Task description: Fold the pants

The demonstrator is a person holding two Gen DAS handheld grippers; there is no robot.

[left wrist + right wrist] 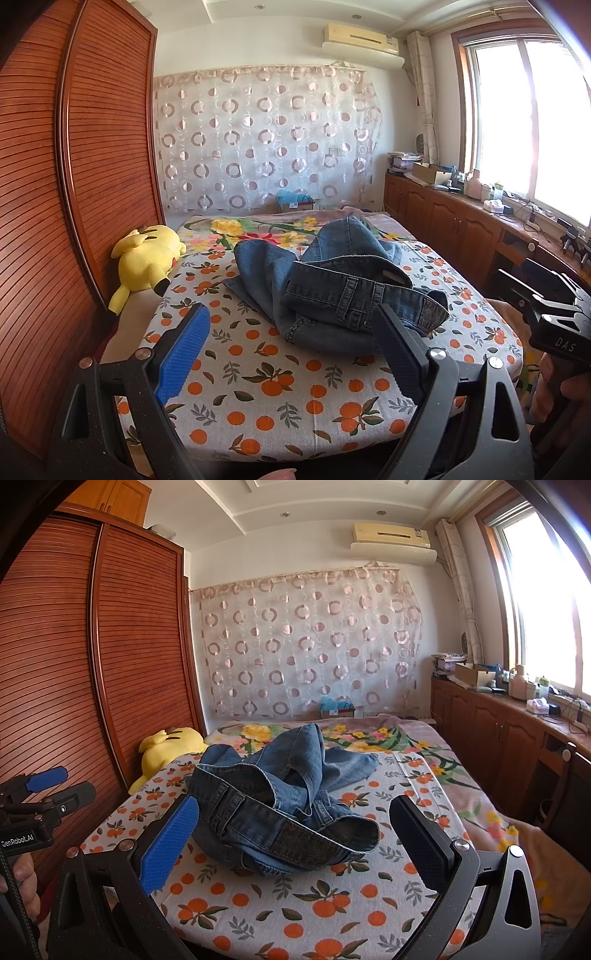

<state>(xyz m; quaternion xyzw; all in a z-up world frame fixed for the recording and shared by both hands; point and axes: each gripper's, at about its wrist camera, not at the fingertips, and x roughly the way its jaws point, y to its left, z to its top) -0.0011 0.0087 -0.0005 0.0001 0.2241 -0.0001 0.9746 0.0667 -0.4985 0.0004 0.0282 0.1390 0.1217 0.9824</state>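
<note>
Left gripper: nearest the lens, fingers spread wide and empty, poised above the near part of the bed. Its blue left finger stands over bare sheet; the dark right finger crosses in front of the waistband end of the jeans, and contact cannot be judged.

Right gripper: fingers likewise wide apart and empty, set either side of the jeans without closing on them.

Left to right across the scene: slatted wooden wardrobe along the left edge; yellow plush toy lying on the bed beside it, apart from the jeans; the jeans in a crumpled heap about mid-bed, waistband toward the cameras, legs trailing toward the far end; wooden cabinets under the window on the right.

Containers: an open cardboard box on the cabinet top, contents not discernible; a second box beyond the bed's far end holds something blue.

Open room: bare orange-print sheet lies on all sides of the heap, widest along the near edge.
</note>
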